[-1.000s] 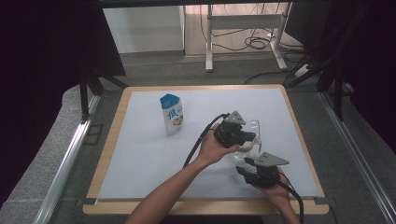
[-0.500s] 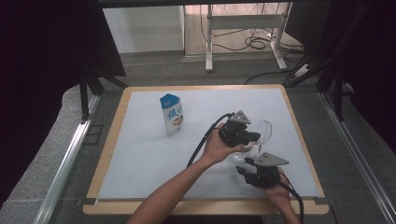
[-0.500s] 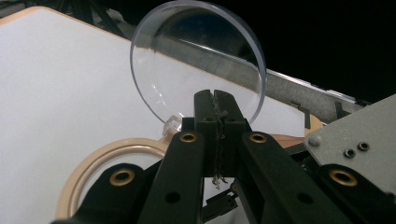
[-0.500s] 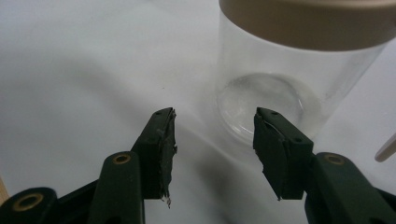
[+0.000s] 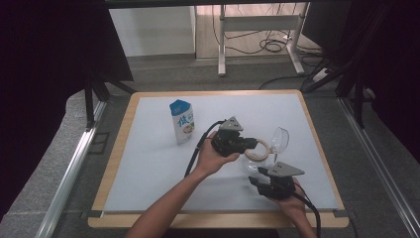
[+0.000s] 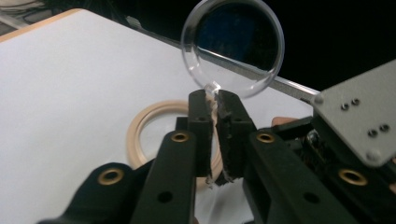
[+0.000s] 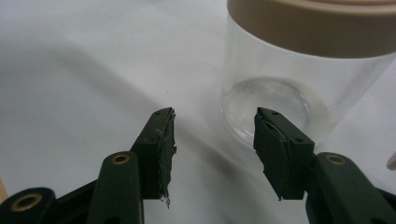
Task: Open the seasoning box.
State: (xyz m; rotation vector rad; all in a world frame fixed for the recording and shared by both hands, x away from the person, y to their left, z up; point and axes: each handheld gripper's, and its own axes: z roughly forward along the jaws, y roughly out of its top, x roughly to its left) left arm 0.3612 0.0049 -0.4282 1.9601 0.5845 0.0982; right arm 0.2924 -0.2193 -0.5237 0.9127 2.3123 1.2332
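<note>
The left gripper [image 6: 214, 105] has its jaws almost together, pinching the small tab of a clear round plastic lid [image 6: 232, 46], though they have just been easing apart. The lid hangs tilted over the right half of the white-topped desk [image 5: 148, 163], above a clear glass jar with a beige rim [image 5: 257, 149]. The right gripper [image 7: 215, 140] sits near the desk's front right corner, jaws half open beside the jar's base, not touching it. A blue and white carton [image 5: 182, 121] stands further left

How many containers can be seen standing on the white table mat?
2. A blue-and-white paper carton stands at the mat's far left. A clear plastic jar with a tan rim stands toward the right, between the two grippers, its round clear lid flipped open. None looks hidden.
</note>
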